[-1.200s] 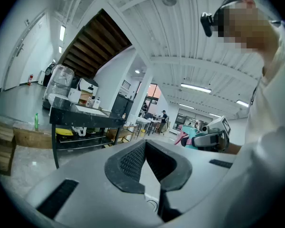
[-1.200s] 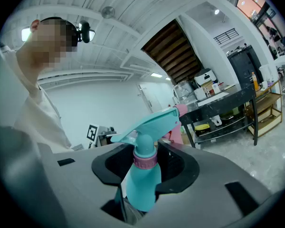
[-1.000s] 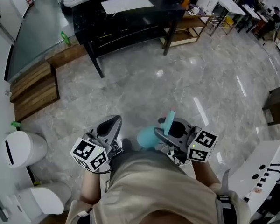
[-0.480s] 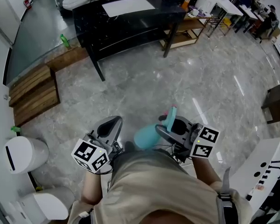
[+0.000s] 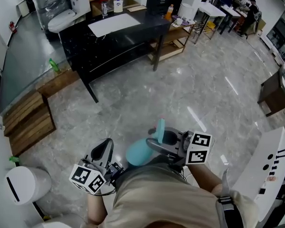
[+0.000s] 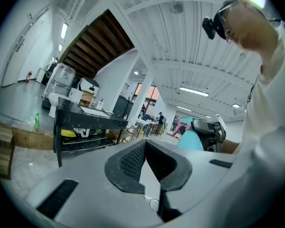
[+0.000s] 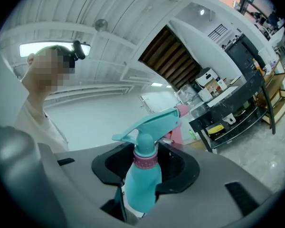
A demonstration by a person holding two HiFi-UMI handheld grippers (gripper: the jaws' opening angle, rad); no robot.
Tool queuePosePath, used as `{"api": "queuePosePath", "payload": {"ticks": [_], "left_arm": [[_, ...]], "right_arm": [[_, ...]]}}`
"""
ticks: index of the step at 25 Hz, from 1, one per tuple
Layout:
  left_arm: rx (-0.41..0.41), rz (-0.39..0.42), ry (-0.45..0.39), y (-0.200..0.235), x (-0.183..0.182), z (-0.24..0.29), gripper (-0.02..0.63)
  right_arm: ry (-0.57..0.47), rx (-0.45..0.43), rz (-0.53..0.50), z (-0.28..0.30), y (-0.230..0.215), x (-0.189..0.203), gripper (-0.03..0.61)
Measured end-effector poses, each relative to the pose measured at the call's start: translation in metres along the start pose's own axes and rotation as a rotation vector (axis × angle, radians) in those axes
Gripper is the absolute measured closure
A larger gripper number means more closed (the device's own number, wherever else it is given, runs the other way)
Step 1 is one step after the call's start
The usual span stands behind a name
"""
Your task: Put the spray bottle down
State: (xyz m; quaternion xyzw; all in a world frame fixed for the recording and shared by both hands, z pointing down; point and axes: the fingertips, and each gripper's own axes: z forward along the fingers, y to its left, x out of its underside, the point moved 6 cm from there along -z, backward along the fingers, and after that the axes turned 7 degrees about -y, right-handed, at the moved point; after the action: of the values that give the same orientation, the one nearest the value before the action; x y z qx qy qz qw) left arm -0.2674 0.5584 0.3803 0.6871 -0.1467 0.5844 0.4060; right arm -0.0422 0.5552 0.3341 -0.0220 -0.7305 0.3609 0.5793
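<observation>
You are holding the teal spray bottle [image 7: 141,186] in your right gripper [image 7: 145,161], its fingers pinching the bottle's body, above the floor [image 5: 180,94] and well apart from the black counter [image 5: 147,25]. Your left gripper [image 6: 145,148] is keeping its fingers pressed together, empty.

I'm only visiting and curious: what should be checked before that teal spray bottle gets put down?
1. Spray bottle gripped between the right gripper's fingers: ok.
2. Left gripper empty, fingers together: ok.
3. Black table within reach: not ok, it stands well across the floor.
4. Bare spot on the table top beside the white sheet: ok.
5. How full the bottle is: cannot tell.
</observation>
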Motion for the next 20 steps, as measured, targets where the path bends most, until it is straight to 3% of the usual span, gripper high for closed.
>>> {"api": "queuePosePath", "payload": {"ticks": [6, 15, 20], "left_arm": [[-0.003, 0.003, -0.01, 0.001, -0.004, -0.008, 0.603], [-0.04, -0.007, -0.021, 0.016, -0.005, -0.017, 0.603], [-0.054, -0.006, -0.026, 0.021, -0.012, -0.008, 0.603]], "right_arm": [[-0.014, 0.014, 0.009, 0.004, 0.004, -0.002, 0.417], [-0.02, -0.076, 0.024, 0.027, 0.003, -0.008, 0.417], [0.012, -0.021, 0.06, 0.033, -0.014, -0.006, 0.417]]}}
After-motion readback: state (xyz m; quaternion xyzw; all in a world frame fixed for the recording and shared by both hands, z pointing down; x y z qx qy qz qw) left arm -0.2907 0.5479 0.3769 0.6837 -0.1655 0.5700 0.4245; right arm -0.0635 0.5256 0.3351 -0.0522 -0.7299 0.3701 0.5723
